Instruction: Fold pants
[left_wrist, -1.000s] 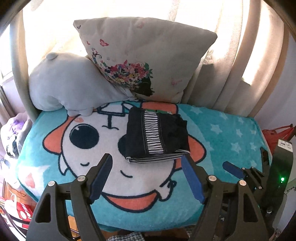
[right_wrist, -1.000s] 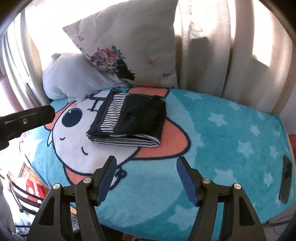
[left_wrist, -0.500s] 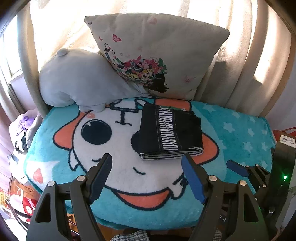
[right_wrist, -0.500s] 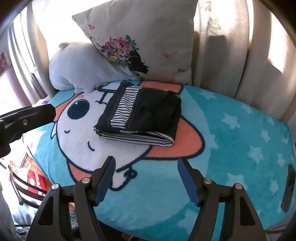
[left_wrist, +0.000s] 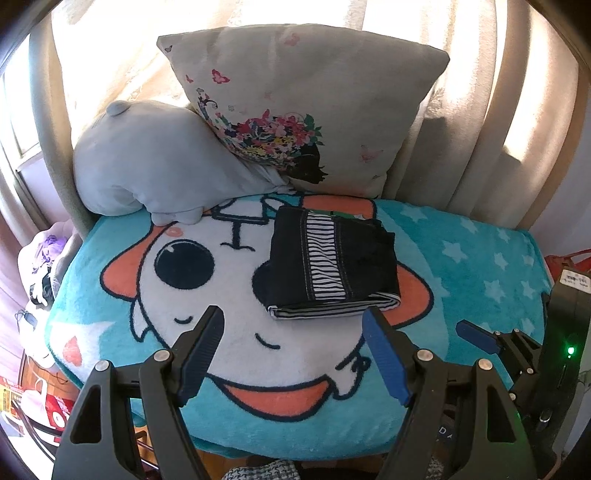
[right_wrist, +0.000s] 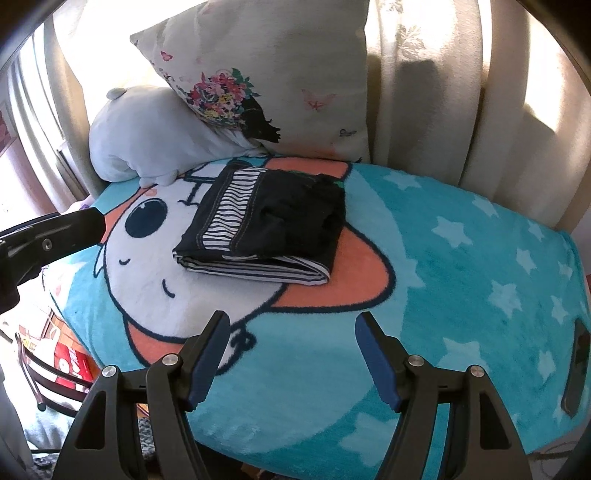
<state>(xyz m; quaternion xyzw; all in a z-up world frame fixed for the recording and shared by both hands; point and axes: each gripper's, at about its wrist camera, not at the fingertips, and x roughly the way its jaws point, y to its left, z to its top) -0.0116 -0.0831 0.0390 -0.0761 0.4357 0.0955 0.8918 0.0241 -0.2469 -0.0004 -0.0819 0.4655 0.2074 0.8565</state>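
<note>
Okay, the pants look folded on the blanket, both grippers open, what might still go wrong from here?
1. The folded pants lie on a soft plush blanket; a nudge from the open left gripper or right gripper might spring the layers apart.
2. The striped bottom layer already pokes out at the near edge; regrasping could catch only that layer and undo the fold.
</note>
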